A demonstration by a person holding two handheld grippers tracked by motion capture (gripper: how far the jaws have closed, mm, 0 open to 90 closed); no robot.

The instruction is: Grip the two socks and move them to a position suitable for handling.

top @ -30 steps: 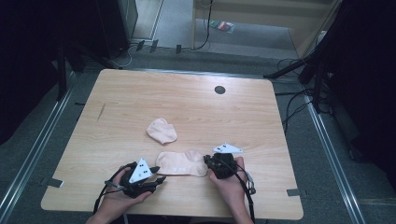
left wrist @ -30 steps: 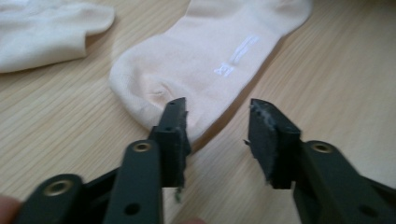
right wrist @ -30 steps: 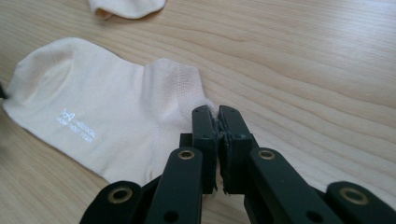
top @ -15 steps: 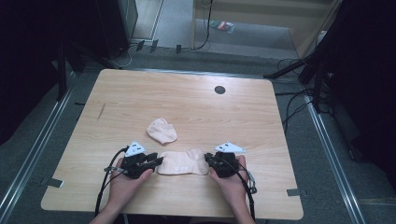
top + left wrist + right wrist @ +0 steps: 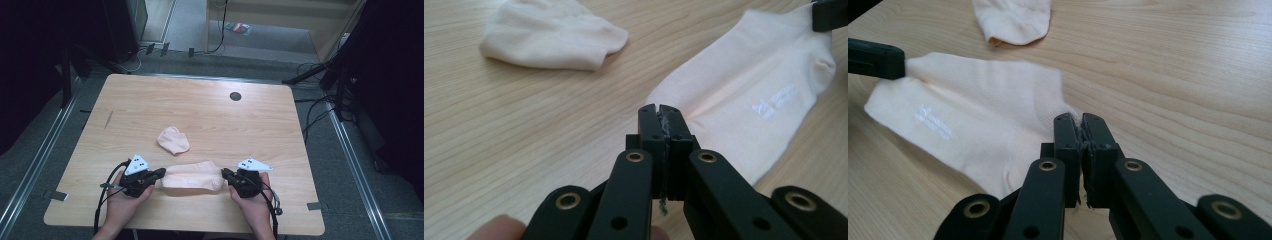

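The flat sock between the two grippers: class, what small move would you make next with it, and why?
Probably lift both ends together and carry it toward the second sock. The left gripper and right gripper each appear shut on an opposite end of the flat sock, which lies stretched on the table. The second sock sits apart, just beyond it, so pairing them seems likely.

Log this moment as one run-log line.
left gripper: shut on flat sock's one end | right gripper: shut on its other end | flat sock: stretched between both on table | second sock: bunched, apart, behind
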